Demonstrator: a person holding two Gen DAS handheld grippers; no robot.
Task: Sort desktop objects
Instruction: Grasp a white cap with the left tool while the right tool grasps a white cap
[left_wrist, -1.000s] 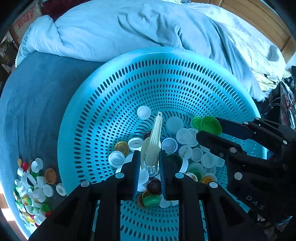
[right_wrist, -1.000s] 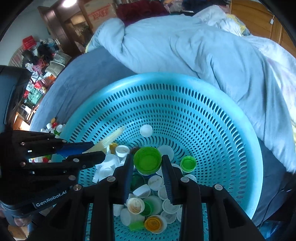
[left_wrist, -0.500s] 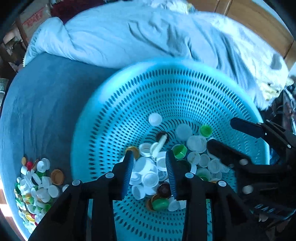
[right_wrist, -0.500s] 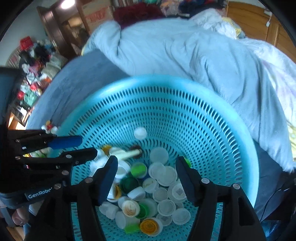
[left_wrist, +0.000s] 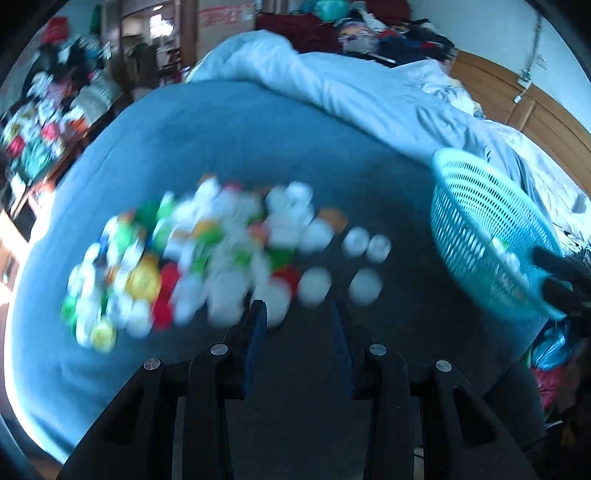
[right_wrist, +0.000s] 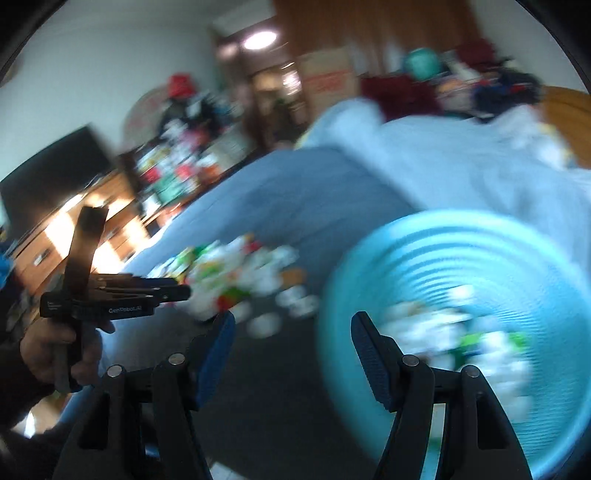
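Note:
A blurred heap of bottle caps (left_wrist: 207, 258), white, green, red and yellow, lies on the blue bedspread (left_wrist: 240, 147). My left gripper (left_wrist: 298, 317) hovers at the heap's near right edge, open, with nothing between its fingers. The teal perforated basket (left_wrist: 476, 206) stands to the right, with more caps (right_wrist: 461, 332) inside it. My right gripper (right_wrist: 291, 325) is open and empty, over the bedspread between the heap of caps (right_wrist: 236, 273) and the basket (right_wrist: 461, 243). In the right wrist view a hand (right_wrist: 55, 347) holds the left gripper (right_wrist: 184, 291) at the far left.
A pale blue duvet (left_wrist: 369, 96) is bunched along the far side of the bed. Cluttered shelves (right_wrist: 177, 166) and a wooden desk (right_wrist: 48, 251) stand beyond the bed's left edge. Both views are smeared by motion.
The left gripper let go of a cream plastic stick and the right let go of a green cap, both into the basket. Both grippers then swung left out of the basket toward the heap.

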